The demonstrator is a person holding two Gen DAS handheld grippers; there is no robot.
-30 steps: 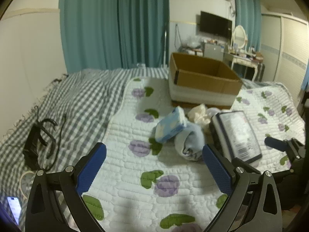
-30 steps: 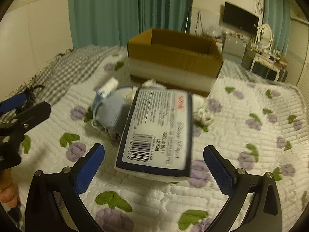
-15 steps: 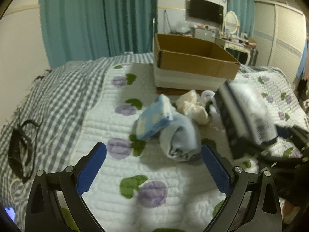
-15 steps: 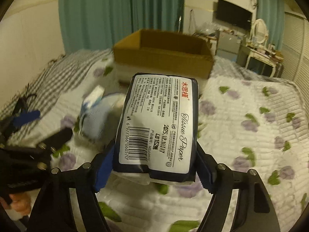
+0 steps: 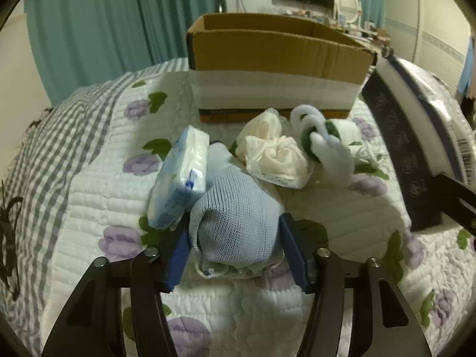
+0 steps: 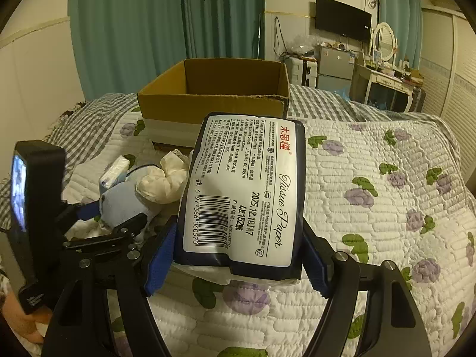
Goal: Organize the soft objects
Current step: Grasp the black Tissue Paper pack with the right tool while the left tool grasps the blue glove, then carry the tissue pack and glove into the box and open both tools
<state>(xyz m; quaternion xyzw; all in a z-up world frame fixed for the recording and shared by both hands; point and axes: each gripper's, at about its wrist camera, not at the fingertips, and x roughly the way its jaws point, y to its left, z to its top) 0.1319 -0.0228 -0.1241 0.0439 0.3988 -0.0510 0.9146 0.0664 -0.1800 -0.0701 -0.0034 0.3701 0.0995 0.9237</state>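
Clamping the soft, light blue knitted bundle (image 5: 238, 217) mid-body, left tool (image 5: 235, 255); right tool (image 6: 238, 255) holds the light, compressible navy-and-white tissue pack (image 6: 244, 190) by its sides.

My bed (image 5: 89, 196) carries the cardboard box (image 5: 276, 56) at twelve o'clock, with tissue pack (image 5: 178, 175), blue knit (image 5: 238, 220) and white cloths (image 5: 276, 157) below it.

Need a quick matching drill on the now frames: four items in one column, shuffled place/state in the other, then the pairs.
Items:
1. tissue pack
2. blue knit bundle
3. cardboard box
4. cream lace cloth

States:
A. lying loose on the quilt in front of the box
B. clamped in the right gripper, lifted off the bed
C. standing open on the bed
D. between the left gripper fingers

Pairs: 1-B, 2-D, 3-C, 4-A
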